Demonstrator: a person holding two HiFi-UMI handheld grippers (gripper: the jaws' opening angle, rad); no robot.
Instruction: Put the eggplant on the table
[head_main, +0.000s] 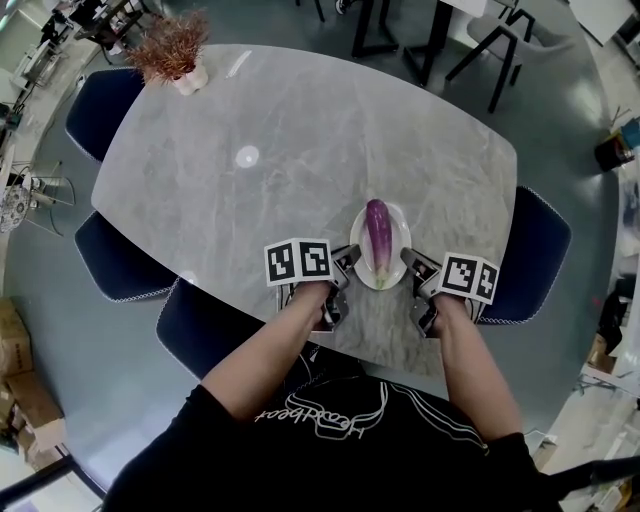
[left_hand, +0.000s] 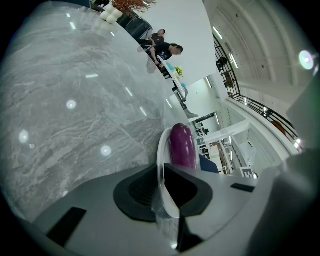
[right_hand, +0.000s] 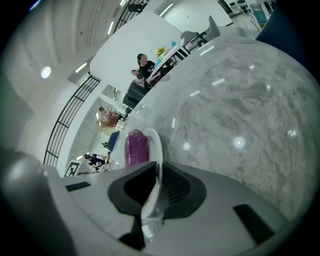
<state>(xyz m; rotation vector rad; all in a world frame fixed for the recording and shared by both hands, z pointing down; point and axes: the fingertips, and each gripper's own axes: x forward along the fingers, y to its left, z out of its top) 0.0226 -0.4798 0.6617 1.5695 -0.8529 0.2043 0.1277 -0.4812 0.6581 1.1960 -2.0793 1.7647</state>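
Nearest in, the left gripper and right gripper are each pinched onto opposite rims of the white plate, which is sat at the bench's near edge. Whether it's resting or slightly lifted can't be told. The eggplant is laid loose on the plate, pointing near to far, between the two grippers. Likely trouble: one side gets raised unevenly and the eggplant is rolled off, or the thin rim is slipped from a pinch. Far left, a potted plant is well apart.
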